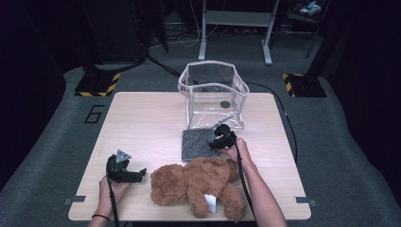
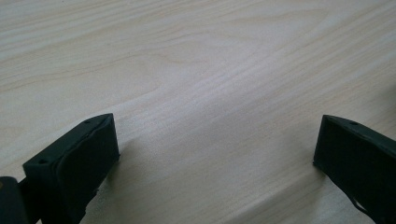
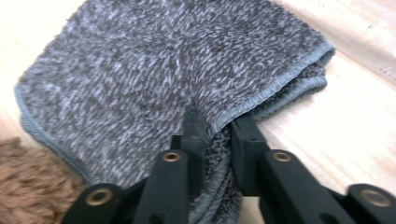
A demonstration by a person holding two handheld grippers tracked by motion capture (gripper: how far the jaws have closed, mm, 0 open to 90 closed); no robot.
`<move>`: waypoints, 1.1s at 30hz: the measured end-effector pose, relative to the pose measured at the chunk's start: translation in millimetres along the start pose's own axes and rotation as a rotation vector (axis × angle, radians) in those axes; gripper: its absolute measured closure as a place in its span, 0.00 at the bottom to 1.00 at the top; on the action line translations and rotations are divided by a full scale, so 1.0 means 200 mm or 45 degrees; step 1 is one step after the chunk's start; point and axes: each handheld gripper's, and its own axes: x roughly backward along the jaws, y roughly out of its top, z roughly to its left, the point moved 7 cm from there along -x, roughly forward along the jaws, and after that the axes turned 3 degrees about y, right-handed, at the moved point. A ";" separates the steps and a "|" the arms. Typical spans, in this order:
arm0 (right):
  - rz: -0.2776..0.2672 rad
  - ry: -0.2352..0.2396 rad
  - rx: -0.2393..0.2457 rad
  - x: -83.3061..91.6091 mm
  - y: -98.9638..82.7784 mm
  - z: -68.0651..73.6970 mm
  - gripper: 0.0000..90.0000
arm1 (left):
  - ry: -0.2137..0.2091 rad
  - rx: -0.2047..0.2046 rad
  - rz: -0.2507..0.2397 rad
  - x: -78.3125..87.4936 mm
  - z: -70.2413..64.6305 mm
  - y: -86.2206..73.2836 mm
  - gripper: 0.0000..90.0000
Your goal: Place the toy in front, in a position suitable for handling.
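Observation:
A folded grey terry cloth (image 1: 197,144) lies mid-table, just in front of a clear plastic bag (image 1: 213,94). My right gripper (image 1: 218,142) sits at the cloth's right edge. In the right gripper view its jaws (image 3: 218,122) are pinched on the hemmed edge of the grey cloth (image 3: 163,60), which bunches between the pads. A brown teddy bear (image 1: 201,182) lies face down near the front edge, and its fur (image 3: 28,186) shows at the lower left of that view. My left gripper (image 1: 141,175) rests open on the table left of the bear, with bare wood between its jaws (image 2: 217,140).
The wooden table (image 1: 142,123) has free room on its left half. The clear bag stands upright and open at the back centre with a small dark round thing (image 1: 225,104) inside. A white tag (image 1: 211,203) sticks out of the bear.

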 end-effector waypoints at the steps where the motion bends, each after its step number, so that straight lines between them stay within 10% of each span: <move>1: -0.009 0.022 -0.014 0.00 0.00 0.00 0.89 | 0.001 0.001 -0.004 0.00 0.00 0.00 0.00; 33: -0.372 -0.090 -0.024 0.59 0.00 0.05 0.92 | 0.002 0.001 -0.004 0.00 0.00 0.00 0.00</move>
